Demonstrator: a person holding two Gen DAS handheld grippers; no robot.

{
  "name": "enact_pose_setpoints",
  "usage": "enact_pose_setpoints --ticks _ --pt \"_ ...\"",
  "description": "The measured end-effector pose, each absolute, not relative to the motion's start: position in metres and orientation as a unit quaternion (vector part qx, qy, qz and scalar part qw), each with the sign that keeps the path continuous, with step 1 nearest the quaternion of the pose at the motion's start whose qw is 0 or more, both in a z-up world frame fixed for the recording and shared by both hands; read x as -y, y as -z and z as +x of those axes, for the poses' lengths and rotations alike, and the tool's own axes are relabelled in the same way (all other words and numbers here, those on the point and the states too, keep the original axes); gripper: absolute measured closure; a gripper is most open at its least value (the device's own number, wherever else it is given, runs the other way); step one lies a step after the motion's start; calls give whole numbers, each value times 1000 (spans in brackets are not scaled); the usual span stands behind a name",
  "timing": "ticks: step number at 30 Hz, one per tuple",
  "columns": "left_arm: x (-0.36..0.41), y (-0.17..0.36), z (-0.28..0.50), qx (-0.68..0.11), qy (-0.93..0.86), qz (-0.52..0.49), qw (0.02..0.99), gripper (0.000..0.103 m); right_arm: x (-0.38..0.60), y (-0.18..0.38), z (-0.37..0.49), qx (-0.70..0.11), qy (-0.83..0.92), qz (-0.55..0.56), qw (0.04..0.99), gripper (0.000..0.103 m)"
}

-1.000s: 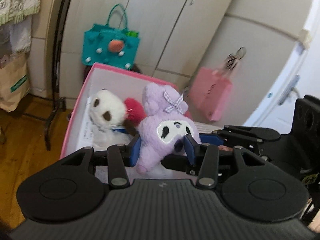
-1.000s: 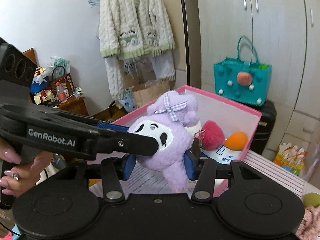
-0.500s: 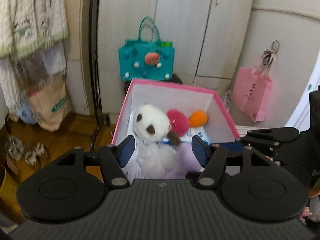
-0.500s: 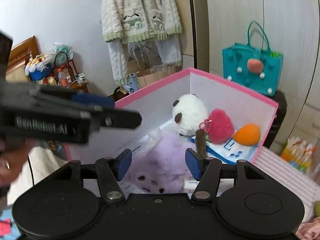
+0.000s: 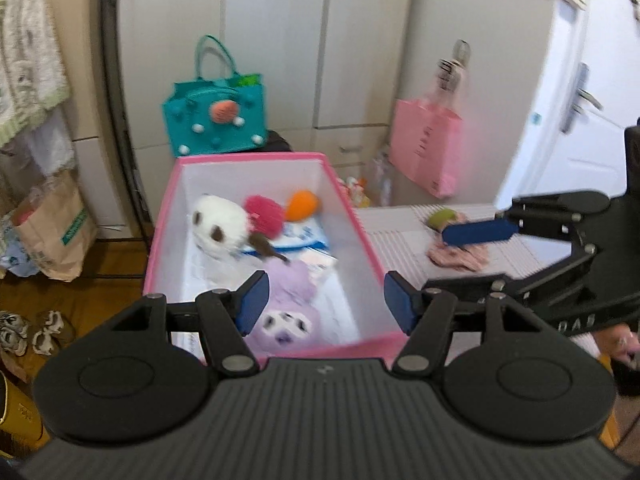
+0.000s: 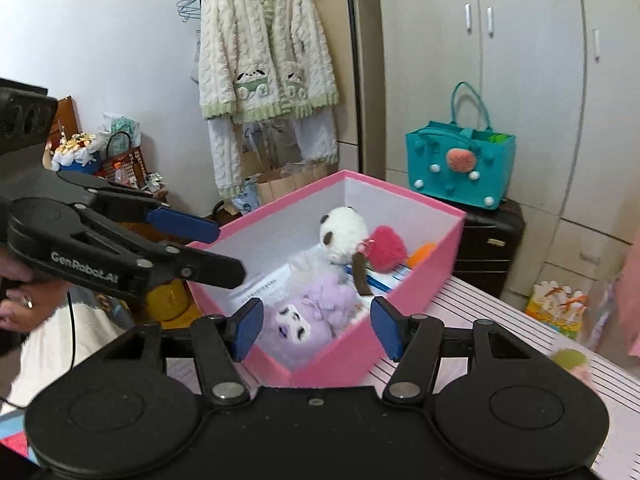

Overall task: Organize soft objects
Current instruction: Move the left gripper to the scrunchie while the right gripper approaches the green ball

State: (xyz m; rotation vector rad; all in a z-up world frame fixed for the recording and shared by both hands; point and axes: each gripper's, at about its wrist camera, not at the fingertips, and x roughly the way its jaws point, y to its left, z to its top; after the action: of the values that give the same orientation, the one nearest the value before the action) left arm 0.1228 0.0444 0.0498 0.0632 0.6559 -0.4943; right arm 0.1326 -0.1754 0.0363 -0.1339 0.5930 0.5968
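Observation:
A pink box point(image 5: 362, 240) point(image 6: 452, 248) stands on a striped table. Inside lie a purple plush point(image 5: 286, 304) point(image 6: 308, 316) face up at the near end, a white panda plush point(image 5: 218, 228) point(image 6: 344, 232), a pink pompom point(image 5: 262, 216) point(image 6: 386, 246) and an orange ball point(image 5: 302, 205) point(image 6: 424, 252). My left gripper point(image 5: 324, 306) is open and empty above the box's near end. My right gripper point(image 6: 316, 328) is open and empty over the near corner. Each gripper shows in the other's view, the right point(image 5: 476, 232) and the left point(image 6: 184, 226).
On the table right of the box lie a pink cloth point(image 5: 460, 258) and a green ball point(image 5: 440, 216) point(image 6: 568, 358). A teal bag point(image 5: 216, 120) point(image 6: 460, 164) sits on a dark case behind. A pink bag point(image 5: 426, 148) hangs on the wardrobe. A cardigan point(image 6: 264, 48) hangs left.
Both grippers held the purple plush together, then opened. The plush dropped into the near end of the box. Both grippers have since drawn back from the box.

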Motion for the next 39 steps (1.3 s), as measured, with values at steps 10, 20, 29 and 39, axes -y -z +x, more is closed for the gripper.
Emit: enact_pose_setpoints --ticks 10,20,29,39 --pt "-18 -78 83 -328 294 68 895 37 239 -60 71 -261 -275 -61 923 38" --pt "40 -70 66 -337 396 93 849 36 304 -38 43 -291 -195 -68 934 37" --pt "99 -34 98 -341 400 64 848 36 356 -30 53 -288 -174 -45 941 37" --pt "160 18 136 -323 389 20 862 36 408 -5 102 -296 -174 36 939 37"
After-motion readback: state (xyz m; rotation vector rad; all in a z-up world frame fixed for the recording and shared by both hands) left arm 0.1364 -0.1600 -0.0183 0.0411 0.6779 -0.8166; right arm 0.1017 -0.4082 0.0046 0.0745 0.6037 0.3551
